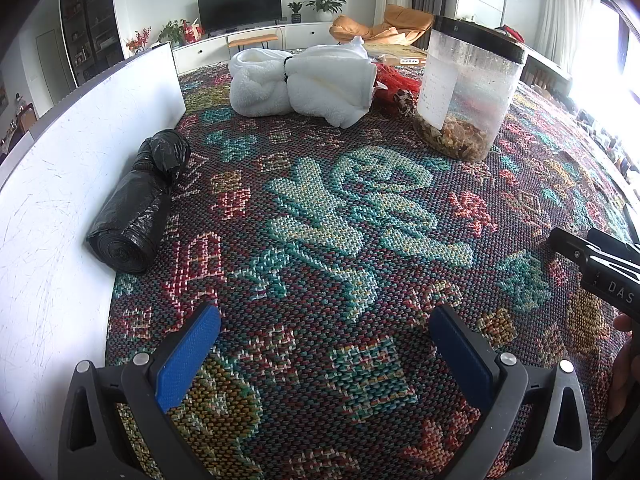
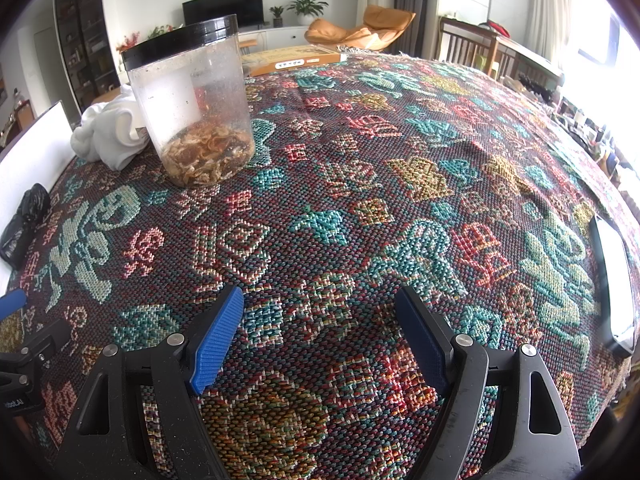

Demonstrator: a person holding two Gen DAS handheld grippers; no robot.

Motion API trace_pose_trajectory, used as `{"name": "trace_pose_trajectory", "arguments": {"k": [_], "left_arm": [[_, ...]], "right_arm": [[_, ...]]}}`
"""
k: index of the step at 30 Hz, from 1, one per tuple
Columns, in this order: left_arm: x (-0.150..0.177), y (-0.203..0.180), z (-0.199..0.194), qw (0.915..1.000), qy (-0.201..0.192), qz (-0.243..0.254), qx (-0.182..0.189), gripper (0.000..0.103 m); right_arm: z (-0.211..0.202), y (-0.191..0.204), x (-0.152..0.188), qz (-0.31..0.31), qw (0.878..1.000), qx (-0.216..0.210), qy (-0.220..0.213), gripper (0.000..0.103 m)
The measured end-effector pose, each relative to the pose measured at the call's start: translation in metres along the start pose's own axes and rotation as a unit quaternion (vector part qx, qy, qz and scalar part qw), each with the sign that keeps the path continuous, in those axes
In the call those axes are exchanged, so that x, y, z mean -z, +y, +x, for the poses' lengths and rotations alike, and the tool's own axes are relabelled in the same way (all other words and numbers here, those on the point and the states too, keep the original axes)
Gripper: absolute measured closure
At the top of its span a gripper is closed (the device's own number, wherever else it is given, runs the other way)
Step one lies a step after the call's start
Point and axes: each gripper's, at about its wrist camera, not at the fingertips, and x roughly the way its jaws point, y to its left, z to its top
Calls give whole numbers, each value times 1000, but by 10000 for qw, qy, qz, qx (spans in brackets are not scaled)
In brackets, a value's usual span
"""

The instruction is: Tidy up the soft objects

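jaws on both tools stand wide apart with nothing between them: the left gripper (image 1: 326, 344) hangs over bare patterned cloth (image 1: 320, 220), and the right gripper (image 2: 320, 332) does the same further along the bench.

outward from the left one, the nearest soft thing is the black bag roll (image 1: 138, 204), lying on its side against the white board (image 1: 60, 184) at the bench's left edge. it looks light and slick, thin plastic film wound loosely, with a crumpled, knotted end. a pinch across the tighter wound middle should hold best; the loose end would likely slip or unwind.

further back lies the white fleece bundle (image 1: 300, 82), two plump folded rolls cinched by a dark tie at the centre. it looks light, springy and bulky, probably too fat for the jaws to span, so the waist at the tie, or a fold of its edge, seems the better hold.

just right of it stands the clear jar (image 1: 466, 88) with a black lid and dried pieces in the bottom; it is rigid, and close enough to be knocked when the fleece is dragged. something red (image 1: 394, 82) lies between them, unclear.
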Motion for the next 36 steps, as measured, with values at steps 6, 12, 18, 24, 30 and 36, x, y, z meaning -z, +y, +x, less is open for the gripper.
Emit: {"name": "trace_pose_trajectory", "arguments": {"k": [6, 12, 18, 24, 30, 36], "left_arm": [[2, 0, 0, 10000, 0, 0, 1, 0], [0, -1, -1, 10000, 4, 6, -37, 0], [-14, 6, -21, 9972, -418, 202, -594, 0], [-50, 44, -13, 9980, -464, -193, -372, 3], [-60, 62, 1, 9963, -494, -64, -702, 3], [-86, 67, 35, 9892, -288, -166, -1425, 0]], "right_arm": [[0, 0, 0, 0, 10000, 0, 0, 22], [0, 0, 0, 0, 10000, -1, 0, 22], [0, 0, 0, -2, 10000, 2, -1, 22], [0, 0, 0, -1, 10000, 0, -1, 22], [0, 0, 0, -4, 10000, 3, -1, 22], [0, 0, 0, 0, 10000, -3, -1, 22]]}}
